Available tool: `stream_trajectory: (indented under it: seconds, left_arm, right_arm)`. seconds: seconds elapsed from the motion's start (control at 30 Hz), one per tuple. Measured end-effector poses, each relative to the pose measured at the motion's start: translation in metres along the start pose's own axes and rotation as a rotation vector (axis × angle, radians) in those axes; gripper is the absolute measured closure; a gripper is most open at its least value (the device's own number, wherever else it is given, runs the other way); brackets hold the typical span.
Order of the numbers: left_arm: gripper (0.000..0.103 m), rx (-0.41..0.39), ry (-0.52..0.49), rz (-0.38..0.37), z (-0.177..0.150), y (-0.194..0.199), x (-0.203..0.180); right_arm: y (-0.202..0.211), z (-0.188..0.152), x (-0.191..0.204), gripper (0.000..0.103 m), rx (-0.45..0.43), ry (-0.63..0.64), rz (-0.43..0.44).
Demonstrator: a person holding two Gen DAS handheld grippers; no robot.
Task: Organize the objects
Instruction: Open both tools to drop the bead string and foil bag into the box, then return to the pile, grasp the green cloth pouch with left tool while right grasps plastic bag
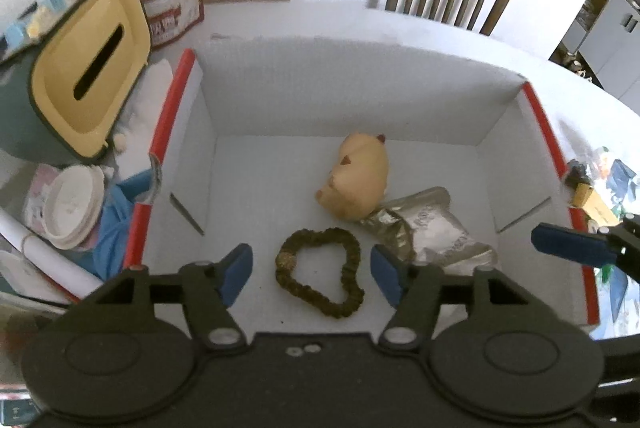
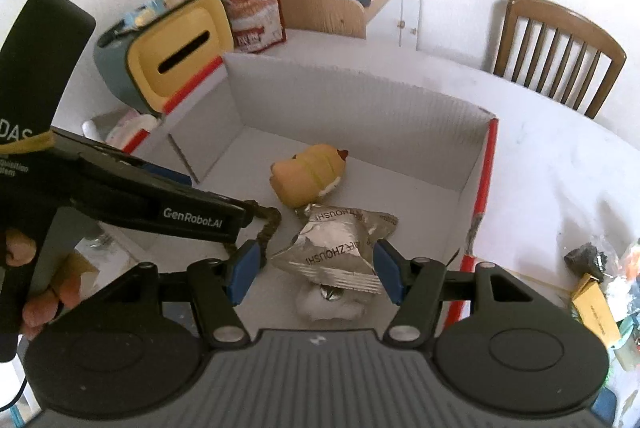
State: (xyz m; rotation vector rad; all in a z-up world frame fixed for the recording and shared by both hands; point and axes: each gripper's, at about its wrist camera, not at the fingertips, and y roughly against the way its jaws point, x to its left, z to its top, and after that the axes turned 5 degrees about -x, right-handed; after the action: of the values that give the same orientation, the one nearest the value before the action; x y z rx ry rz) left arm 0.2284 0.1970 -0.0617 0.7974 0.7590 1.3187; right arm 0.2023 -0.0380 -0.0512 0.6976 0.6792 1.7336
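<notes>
Three items lie in the white cardboard box (image 1: 224, 99) on the table (image 1: 592, 131): olive scrunchie (image 1: 320, 274), plush toy (image 1: 358, 175), silver foil packet (image 2: 340, 248). Your left tool (image 1: 312, 270) is spread wide, empty, scrunchie directly between its tips. Your right tool (image 2: 314, 272) is released too, straddling the packet, apparently not touching.

Left gripper (image 1: 312, 268) hangs with its 2 blue-padded fingers (image 1: 236, 274) spread wide and nothing clamped between them, angled downward. Right gripper (image 2: 316, 270) is likewise parted, its blue pads (image 2: 386, 274) well apart and gripping nothing. In the right wrist view, the person's left hand (image 2: 38, 292) wraps the black handle of the left gripper, fingertips showing at the left edge.
</notes>
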Motion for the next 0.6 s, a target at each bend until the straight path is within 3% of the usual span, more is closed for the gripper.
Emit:
stream_trajectory:
  seconds: [0.37, 0.6]
  left_arm:
    - [0.022, -0.081, -0.017, -0.018, -0.008, 0.045, -0.03]
    - [0.015, -0.099, -0.025, -0.051, -0.016, 0.062, -0.073]
  right_arm:
    - [0.056, -0.021, -0.02, 0.033, -0.081, -0.014, 0.065]
    - [0.097, -0.044, -0.054, 0.027, -0.13, -0.036, 0.116]
